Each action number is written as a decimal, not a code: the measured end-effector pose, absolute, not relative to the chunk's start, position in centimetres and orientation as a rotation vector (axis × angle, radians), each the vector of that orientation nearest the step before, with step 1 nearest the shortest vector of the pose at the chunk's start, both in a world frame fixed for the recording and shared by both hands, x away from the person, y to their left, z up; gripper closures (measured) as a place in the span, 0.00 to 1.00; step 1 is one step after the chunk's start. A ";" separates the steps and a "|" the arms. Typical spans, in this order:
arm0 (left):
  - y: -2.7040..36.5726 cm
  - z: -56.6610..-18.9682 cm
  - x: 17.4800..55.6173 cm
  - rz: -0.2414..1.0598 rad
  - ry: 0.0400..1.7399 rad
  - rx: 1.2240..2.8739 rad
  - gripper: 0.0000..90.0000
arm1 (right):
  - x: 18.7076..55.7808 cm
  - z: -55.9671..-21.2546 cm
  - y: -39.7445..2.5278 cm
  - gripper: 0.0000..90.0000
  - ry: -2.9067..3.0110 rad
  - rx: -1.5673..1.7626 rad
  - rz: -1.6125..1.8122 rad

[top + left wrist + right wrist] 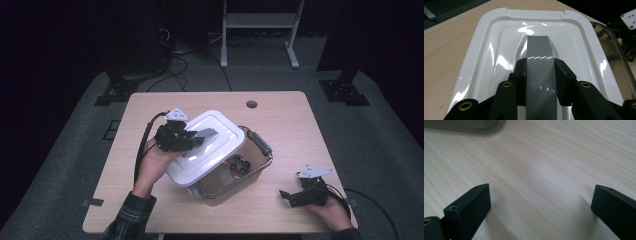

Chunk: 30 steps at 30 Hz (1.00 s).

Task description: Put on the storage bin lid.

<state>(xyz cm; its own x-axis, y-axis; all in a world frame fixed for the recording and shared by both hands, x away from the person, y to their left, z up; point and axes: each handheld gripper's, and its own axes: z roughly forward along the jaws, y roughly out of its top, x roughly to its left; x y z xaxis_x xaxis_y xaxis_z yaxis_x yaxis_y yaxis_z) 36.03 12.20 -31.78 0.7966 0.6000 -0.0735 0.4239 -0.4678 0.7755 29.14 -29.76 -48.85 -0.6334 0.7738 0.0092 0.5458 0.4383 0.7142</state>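
Closest in, the right gripper [294, 196] sits low on the pale wooden table [280, 125], jaws spread wide with nothing between them. Further back, the left gripper [192, 140] is clamped on the grey handle [540, 70] of the glossy white plastic lid [207, 147], tilted over the clear plastic storage bin [240, 172] mid-table.

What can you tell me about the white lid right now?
The white lid is glossy plastic, rectangular with rounded corners and a stepped, raised rim, with a grey handle along its middle. The left gripper is shut on that handle, fingers at either side. It sits tilted and askew over the clear bin, leaving the bin's right part uncovered.
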 end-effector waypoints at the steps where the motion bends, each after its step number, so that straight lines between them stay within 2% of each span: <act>1: 11.9 -31.8 36.0 0.259 0.748 2.137 0.74 | 29.1 -48.9 -29.8 0.02 2.376 1.130 1.004; 15: 8.1 -32.3 35.2 0.210 0.664 2.183 0.74 | 29.1 -48.8 -29.8 0.02 2.376 1.131 1.004; 30: 5.6 -33.3 34.8 0.196 0.637 2.219 0.74 | 29.1 -48.8 -29.8 0.02 2.375 1.133 1.005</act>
<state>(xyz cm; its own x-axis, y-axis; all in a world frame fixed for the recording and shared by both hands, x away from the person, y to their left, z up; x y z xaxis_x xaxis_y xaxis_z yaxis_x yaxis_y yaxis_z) 34.79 5.58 -33.25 0.8611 0.5042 -0.0656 0.3797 -0.5517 0.7426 29.13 -29.75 -48.85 -0.6327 0.7743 0.0106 0.5468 0.4370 0.7142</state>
